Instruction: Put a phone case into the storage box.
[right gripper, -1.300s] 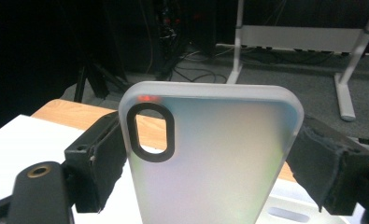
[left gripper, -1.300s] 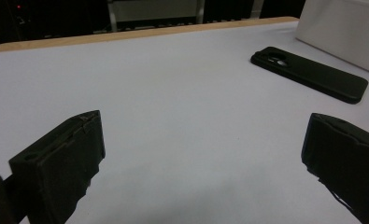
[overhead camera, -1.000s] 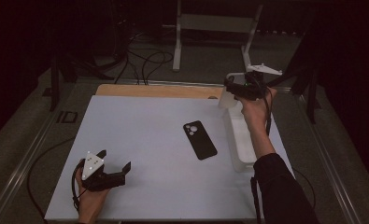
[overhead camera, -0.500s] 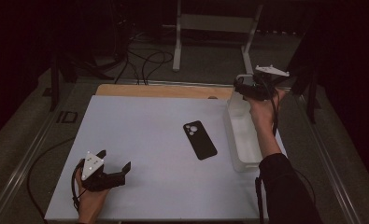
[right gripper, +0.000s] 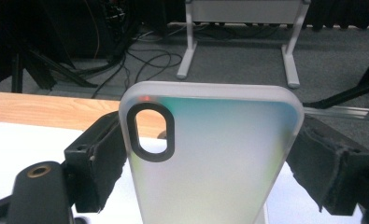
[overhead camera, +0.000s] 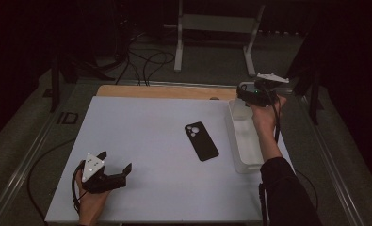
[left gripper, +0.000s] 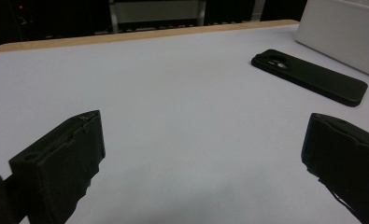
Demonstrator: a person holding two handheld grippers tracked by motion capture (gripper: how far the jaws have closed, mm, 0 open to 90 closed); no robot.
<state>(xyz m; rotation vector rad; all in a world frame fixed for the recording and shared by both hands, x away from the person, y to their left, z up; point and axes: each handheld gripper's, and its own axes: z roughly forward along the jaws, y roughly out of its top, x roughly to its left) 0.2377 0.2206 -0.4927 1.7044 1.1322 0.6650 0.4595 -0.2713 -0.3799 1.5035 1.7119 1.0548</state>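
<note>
Right tool [overhead camera: 250, 95], case [right gripper: 210, 154] lower now

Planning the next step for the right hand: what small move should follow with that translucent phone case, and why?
Probably lower it a little further into the white bin. The right gripper grips the translucent case across its width, poised above the bin's far end, not yet inside. The black case lies on the table; the left gripper rests open, idle.

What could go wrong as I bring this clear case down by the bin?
The translucent phone case is pinched only by its side edges in the right gripper, so it could slip or twist. It hangs above the white bin, whose far rim it could clip.
</note>
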